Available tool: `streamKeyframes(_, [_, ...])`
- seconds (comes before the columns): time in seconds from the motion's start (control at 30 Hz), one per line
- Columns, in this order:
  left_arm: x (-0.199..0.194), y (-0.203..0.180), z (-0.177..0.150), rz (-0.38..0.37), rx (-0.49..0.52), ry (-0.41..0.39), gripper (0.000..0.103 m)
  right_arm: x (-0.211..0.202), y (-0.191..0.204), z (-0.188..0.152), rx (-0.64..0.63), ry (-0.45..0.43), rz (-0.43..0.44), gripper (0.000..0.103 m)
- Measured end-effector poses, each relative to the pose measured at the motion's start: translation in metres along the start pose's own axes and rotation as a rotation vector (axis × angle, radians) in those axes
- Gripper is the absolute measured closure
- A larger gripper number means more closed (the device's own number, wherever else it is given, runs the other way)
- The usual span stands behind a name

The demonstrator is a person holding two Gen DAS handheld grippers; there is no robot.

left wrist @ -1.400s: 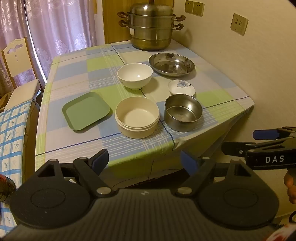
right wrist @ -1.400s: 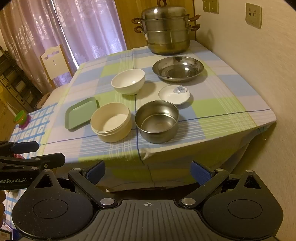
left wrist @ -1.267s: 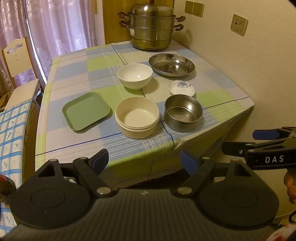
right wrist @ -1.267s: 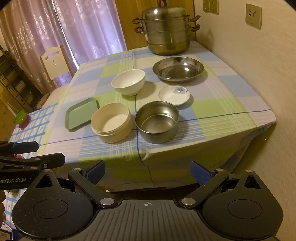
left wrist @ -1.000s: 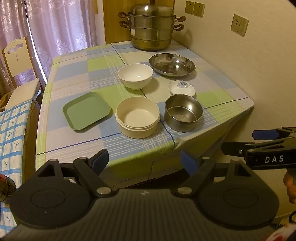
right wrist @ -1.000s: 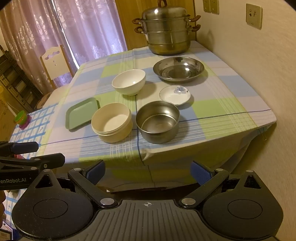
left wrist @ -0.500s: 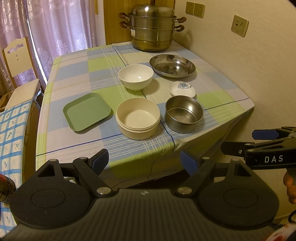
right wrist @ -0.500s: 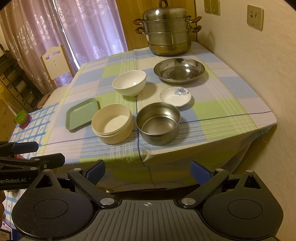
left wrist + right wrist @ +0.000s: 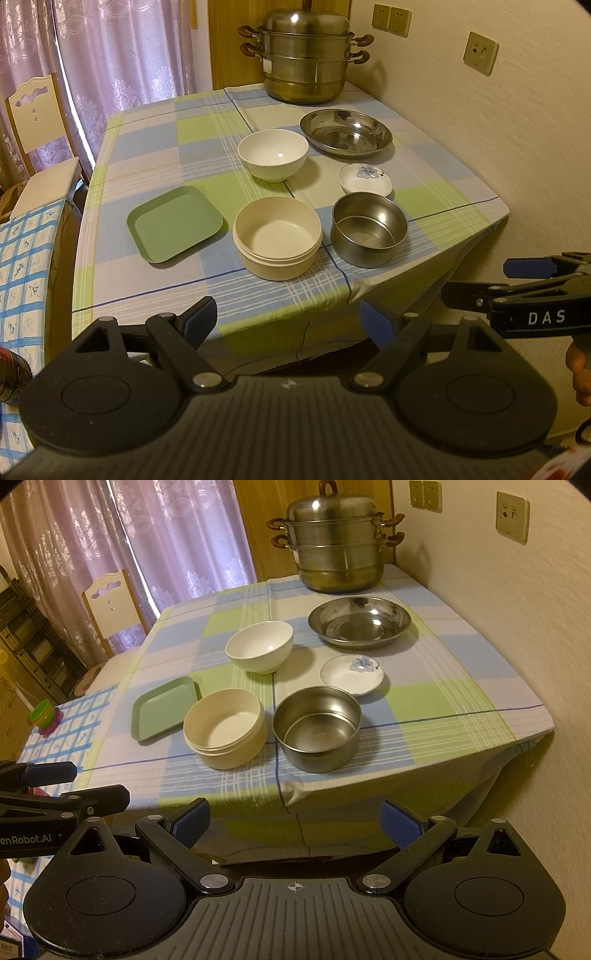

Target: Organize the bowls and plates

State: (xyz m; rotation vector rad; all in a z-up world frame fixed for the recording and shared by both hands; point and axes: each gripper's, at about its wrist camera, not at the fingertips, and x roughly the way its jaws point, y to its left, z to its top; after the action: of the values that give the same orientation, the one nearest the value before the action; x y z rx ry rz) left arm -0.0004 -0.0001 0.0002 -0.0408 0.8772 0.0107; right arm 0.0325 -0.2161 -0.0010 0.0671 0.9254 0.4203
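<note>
Where cloth is checked, a steel bowl gleams empty.

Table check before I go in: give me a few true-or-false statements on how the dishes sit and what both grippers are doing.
1. The green plate lies left of the cream bowl. True.
2. The flowered saucer sits inside the steel bowl. False: it rests on the cloth just behind it.
3. The left gripper is shut on a bowl. False: its fingers are spread, holding nothing.
4. The right gripper is open, short of the table. True.
5. The steamer pot has no lid. False: a domed lid covers it.
</note>
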Motion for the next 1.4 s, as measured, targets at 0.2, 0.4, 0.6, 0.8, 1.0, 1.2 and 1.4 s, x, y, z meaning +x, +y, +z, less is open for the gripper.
streamKeyframes(0.2, [-0.0001, 0.0, 0.0, 0.0, 0.0, -0.001, 0.02, 0.0006, 0.0005, 0.0005, -0.001, -0.001, -0.001, 0.005])
streamKeyframes(0.4, [-0.0001, 0.0, 0.0, 0.0, 0.0, -0.001, 0.02, 0.001, 0.0007, 0.0015, -0.002, -0.001, -0.001, 0.005])
streamKeyframes(0.6, [-0.0001, 0.0, 0.0, -0.001, 0.0, -0.001, 0.02, 0.0014, 0.001, 0.0024, -0.002, -0.001, -0.002, 0.005])
streamKeyframes(0.8, [-0.0001, 0.0, -0.0001, -0.001, 0.0, -0.001, 0.02, 0.0016, 0.0014, 0.0027, -0.002, -0.001, -0.002, 0.005])
streamKeyframes(1.0, [-0.0001, 0.0, -0.0001, -0.001, -0.001, -0.001, 0.02, 0.0019, 0.0013, 0.0029, -0.003, -0.001, -0.003, 0.005])
streamKeyframes(1.2, [0.0, 0.0001, 0.0, -0.001, -0.002, 0.0, 0.02, 0.0023, 0.0009, 0.003, -0.002, 0.0, -0.002, 0.005])
streamKeyframes(1.4, [-0.0003, -0.0004, -0.0004, -0.001, -0.002, 0.002, 0.02, 0.0017, -0.0031, 0.0026, -0.002, 0.001, -0.002, 0.005])
